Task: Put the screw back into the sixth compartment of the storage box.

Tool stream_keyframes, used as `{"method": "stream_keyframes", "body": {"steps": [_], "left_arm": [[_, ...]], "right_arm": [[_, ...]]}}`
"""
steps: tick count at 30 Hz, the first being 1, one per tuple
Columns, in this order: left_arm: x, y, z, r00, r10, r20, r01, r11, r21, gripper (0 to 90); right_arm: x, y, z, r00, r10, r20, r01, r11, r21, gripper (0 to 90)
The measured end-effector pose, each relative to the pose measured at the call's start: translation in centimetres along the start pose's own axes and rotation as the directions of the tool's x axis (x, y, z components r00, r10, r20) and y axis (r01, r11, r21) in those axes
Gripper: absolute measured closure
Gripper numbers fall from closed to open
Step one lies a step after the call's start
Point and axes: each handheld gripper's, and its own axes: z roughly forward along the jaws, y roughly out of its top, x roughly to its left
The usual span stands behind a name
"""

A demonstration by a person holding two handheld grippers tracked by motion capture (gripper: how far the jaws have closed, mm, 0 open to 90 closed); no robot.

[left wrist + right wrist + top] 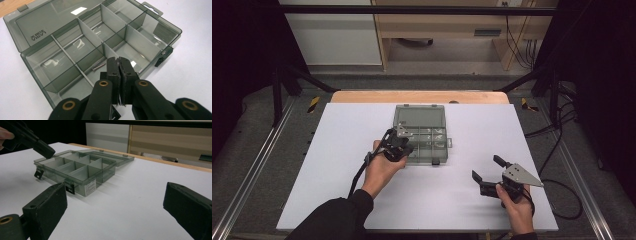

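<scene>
I see a smoky-grey transparent plastic compartment box lying open on the white bench, just toward twelve o'clock of the bench's middle, its lid folded flat on the far side. Grey dividers split the tray into several compartments. In the left gripper view a small dark metal pin lies on the floor of one compartment, just beyond my jaw tips toward eleven o'clock.

My left gripper sits over the box's near-left corner, at about seven o'clock of the box, with its jaws pressed together; I can't make out anything between them. In the right gripper view its tip hangs just above the tray's edge.

My right gripper is well apart from the box, toward four o'clock of it, held above bare bench, its jaws spread wide with nothing between them.

Two black latches hang on the box's front wall.
</scene>
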Motion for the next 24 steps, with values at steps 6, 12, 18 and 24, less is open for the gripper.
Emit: {"method": "stream_keyframes", "body": {"steps": [6,12,18,24], "left_arm": [[0.0,0.0,0.3,1.0,0.007,-0.007,-0.007,1.0,0.0,88.0],[0.2,0.0,0.5,1.0,0.0,-0.01,0.0,1.0,-0.004,88.0],[0.2,0.0,0.9,0.9997,0.01,-0.022,-0.011,0.9998,-0.016,88.0],[0.4,-0.1,1.1,0.9997,0.013,-0.02,-0.013,0.9999,-0.006,88.0]], "right_arm": [[0.0,0.0,0.0,1.0,0.002,-0.004,-0.002,1.0,0.0,5.3],[0.0,0.0,0.0,1.0,0.004,-0.007,-0.004,1.0,0.003,5.2],[0.0,0.0,-0.1,1.0,0.007,-0.007,-0.007,1.0,-0.001,5.2],[-0.1,0.0,-0.1,0.9999,0.004,-0.01,-0.004,1.0,0.001,5.1]]}}
